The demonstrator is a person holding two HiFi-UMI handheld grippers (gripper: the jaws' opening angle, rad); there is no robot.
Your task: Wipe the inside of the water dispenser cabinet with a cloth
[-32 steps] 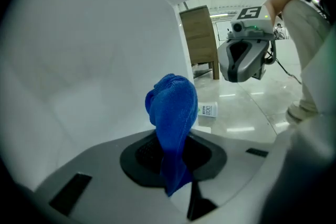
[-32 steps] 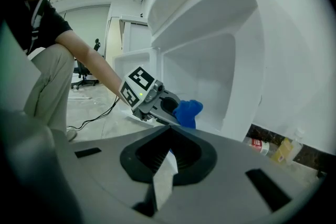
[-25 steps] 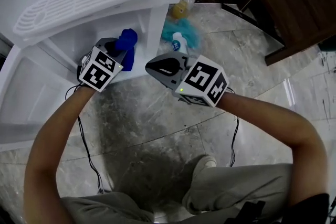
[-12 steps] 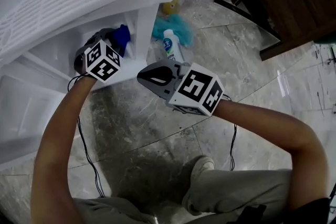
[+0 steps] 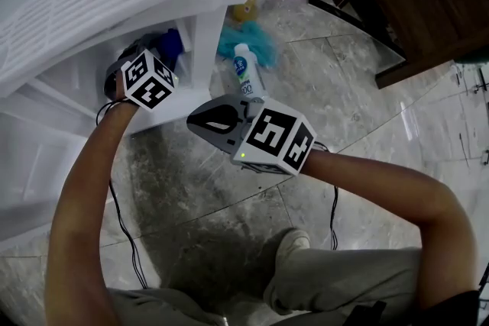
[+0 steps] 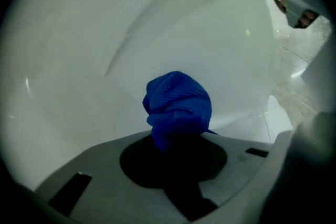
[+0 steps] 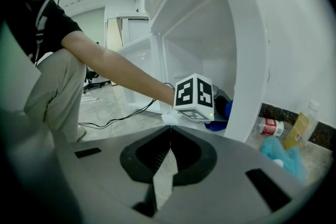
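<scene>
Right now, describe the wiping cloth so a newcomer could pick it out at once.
Find the open white cabinet at the head view's upper left. Inside it, the left gripper clamps a bunched cloth. It is deep blue and off the floor, unlike the teal cloth lying outside beside the bottles.

Tips of left claw (image 6: pixel 176 140) lay hidden under bunched blue cloth (image 6: pixel 178 105). Cabinet (image 5: pixel 200 34) ran off head view's left edge. Bottle (image 5: pixel 245 74) label print was too small to read.

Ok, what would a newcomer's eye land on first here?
The bright blue cloth, bunched in the jaws of the left gripper, inside the white cabinet. Then the right gripper outside, jaws shut and empty, and a white bottle by a teal rag on the marble floor.
</scene>
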